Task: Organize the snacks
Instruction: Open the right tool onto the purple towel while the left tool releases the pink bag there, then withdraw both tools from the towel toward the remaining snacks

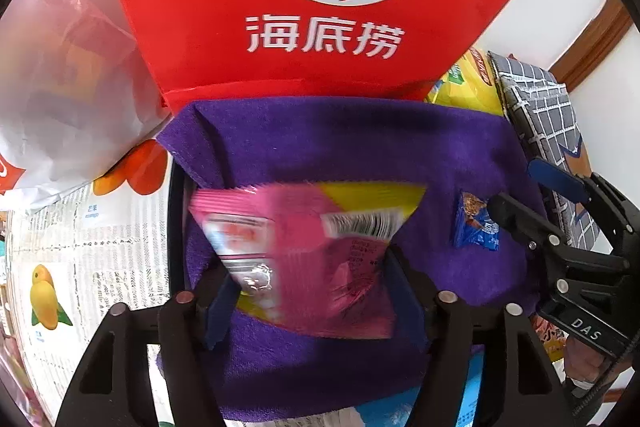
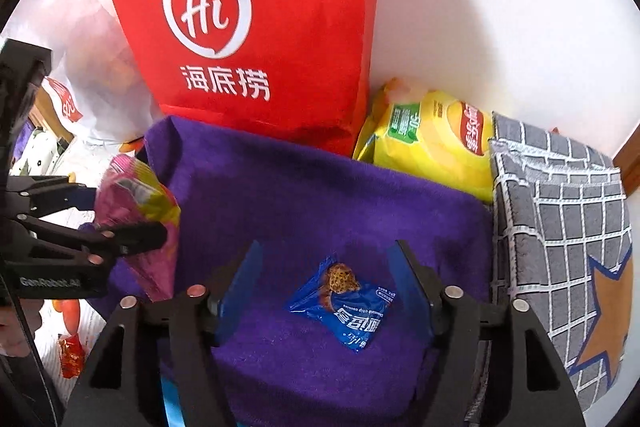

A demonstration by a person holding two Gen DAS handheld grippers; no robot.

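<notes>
I have the pink snack bag point(image 1: 304, 259) pinched in my left claw point(image 1: 308, 291) above the purple cloth point(image 2: 320, 195), while my right claw point(image 2: 324, 287) hangs open around the blue cookie packet point(image 2: 340, 303) lying there, so closing on it looks next.

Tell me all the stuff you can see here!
Snack packet: one, pink and yellow, held above the purple towel's left side.
Cookie packet: one, blue, lying on the towel.
Towel: one, purple, spread in the middle.
Bag: one, red with white writing, standing behind the towel.
Chip bag: one, yellow, right of the red bag.
Checked cloth: one, grey, right of the towel.
Plastic bag: one, white, left of the red bag.
Left hand-held gripper: black, closed on the pink packet.
Right hand-held gripper: black, open around the cookie packet.
</notes>
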